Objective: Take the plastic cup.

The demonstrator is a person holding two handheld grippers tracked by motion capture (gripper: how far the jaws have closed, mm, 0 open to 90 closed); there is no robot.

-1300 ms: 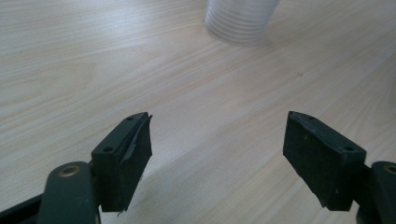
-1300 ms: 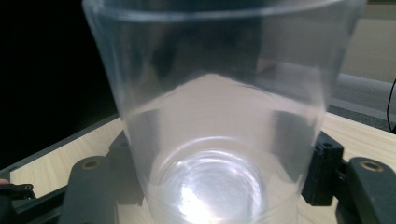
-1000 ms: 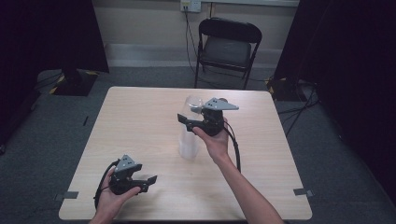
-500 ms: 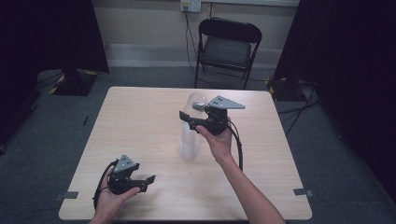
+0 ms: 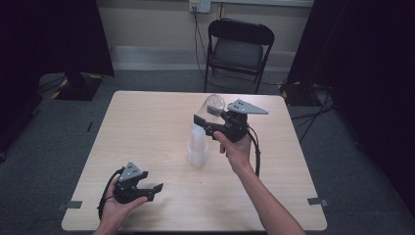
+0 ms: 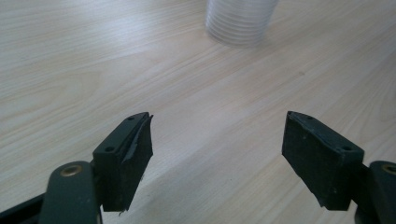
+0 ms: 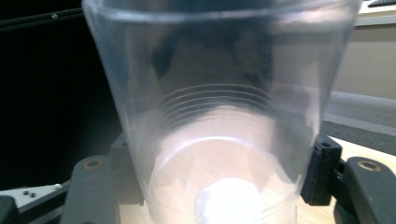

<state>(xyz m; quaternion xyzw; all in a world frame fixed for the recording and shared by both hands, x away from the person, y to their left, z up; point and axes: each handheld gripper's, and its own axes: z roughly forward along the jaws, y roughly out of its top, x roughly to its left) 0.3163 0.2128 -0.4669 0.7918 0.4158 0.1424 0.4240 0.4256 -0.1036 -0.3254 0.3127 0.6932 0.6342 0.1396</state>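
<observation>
— Where's the clear cup [image 5: 214, 104]?
— Up off the worktop [image 5: 147, 122], tipped on its side in the right gripper [image 5: 208, 126], just above the stack of cups [image 5: 197, 146] standing mid-table.
— And its fingers [image 7: 319, 170]?
— Pinching the cup's lower wall from both sides; the right gripper view looks straight into it.
— The left gripper [image 5: 150, 190]?
— Low near the front edge, fingers [image 6: 123, 158] spread with bare wood between them — they have just been closing a little. The stack's base shows ahead.

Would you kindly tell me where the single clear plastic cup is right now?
In the high view, the clear plastic cup is right of table centre, gripped in the right gripper above the cup stack.
</observation>
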